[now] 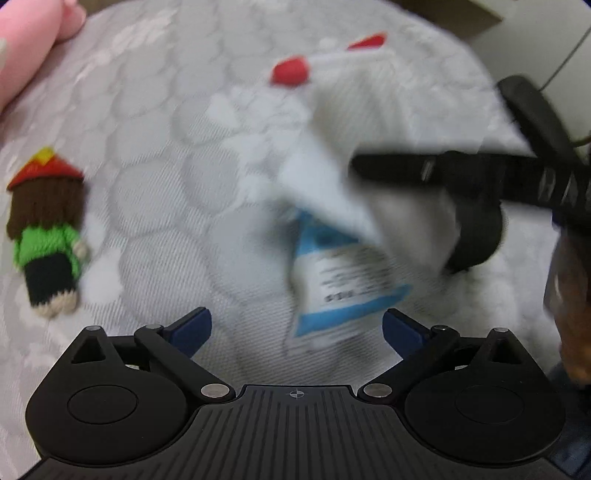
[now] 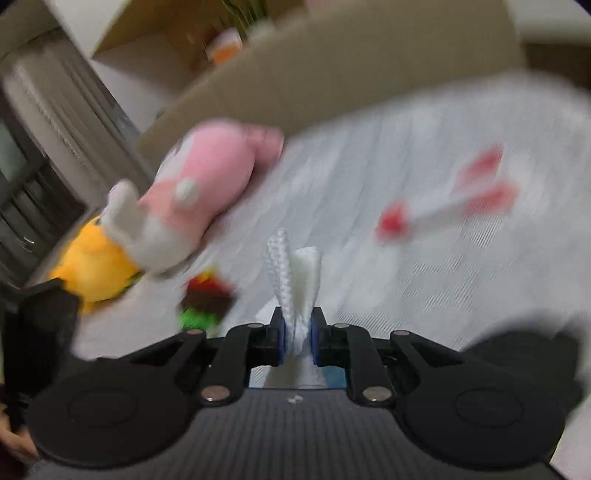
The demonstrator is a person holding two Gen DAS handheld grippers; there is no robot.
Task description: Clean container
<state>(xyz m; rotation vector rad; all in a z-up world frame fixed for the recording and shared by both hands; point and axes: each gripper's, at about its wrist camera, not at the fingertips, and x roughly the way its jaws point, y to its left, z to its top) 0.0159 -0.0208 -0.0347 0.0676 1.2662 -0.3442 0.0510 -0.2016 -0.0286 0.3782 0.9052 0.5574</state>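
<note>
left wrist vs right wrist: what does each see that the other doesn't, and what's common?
Left wrist only: the blue-and-white packet hanging under the white cloth, and the right tool seen from outside, reaching in from the right. The left tool is open, holding nothing.

Right wrist only: the yellow plush, the cardboard box, and the right tool's pads shut on the cloth.

Both: the knitted doll, pink plush, the red-tipped white item and the grey bedding.
</note>
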